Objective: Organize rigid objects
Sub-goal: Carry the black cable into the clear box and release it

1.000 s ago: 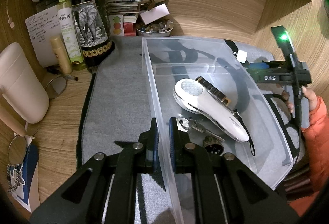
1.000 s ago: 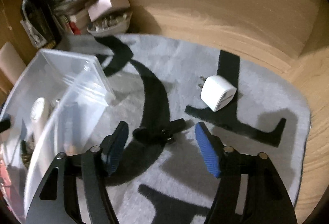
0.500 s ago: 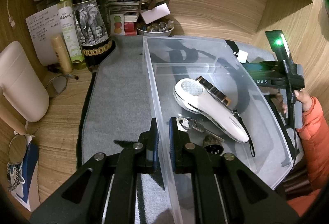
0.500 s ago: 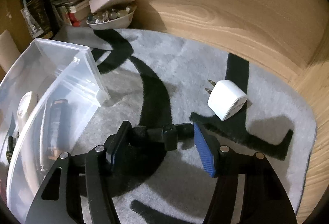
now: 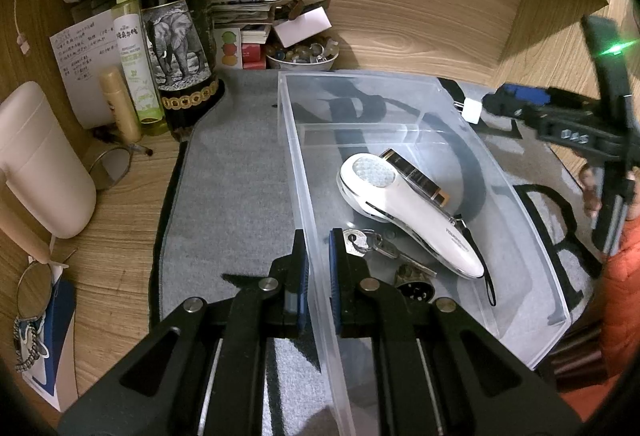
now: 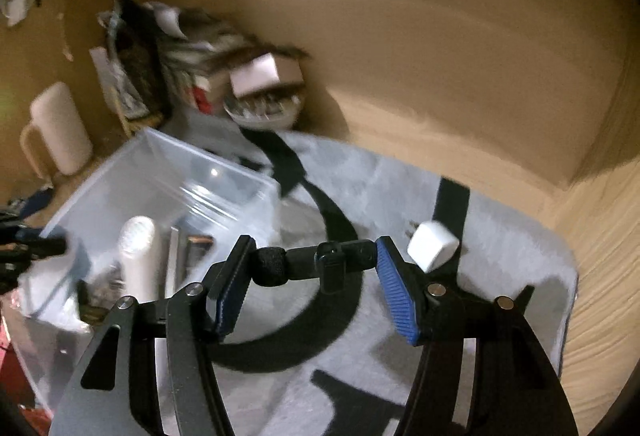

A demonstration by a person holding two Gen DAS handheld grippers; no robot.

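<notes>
My left gripper [image 5: 318, 240] is shut on the near left wall of a clear plastic box [image 5: 360, 77] standing on the grey mat. In the box lie a white handheld device [image 5: 404, 208], a dark bar with a gold end [image 5: 420, 178], keys [image 5: 368, 242] and a round black plug [image 5: 416, 284]. My right gripper [image 6: 316, 256] is shut on a small black clip-on microphone [image 6: 296, 264], gripped end to end and held above the mat, right of the box [image 6: 160, 172]. A white charger plug [image 6: 434, 246] lies on the mat just beyond the right finger.
The grey mat [image 5: 232, 176] with black lettering covers a wooden desk with walls behind and at the right. A wine bottle [image 5: 176, 36], a spray bottle [image 5: 134, 48], a cream jug [image 5: 36, 160] and a bowl of small items [image 5: 302, 56] crowd the back left. An orange sleeve [image 5: 620, 276] shows at the right.
My right gripper closed on the black microphone where it lay on the mat, then rose with it and swung towards the box. The left gripper kept still on the box wall.
</notes>
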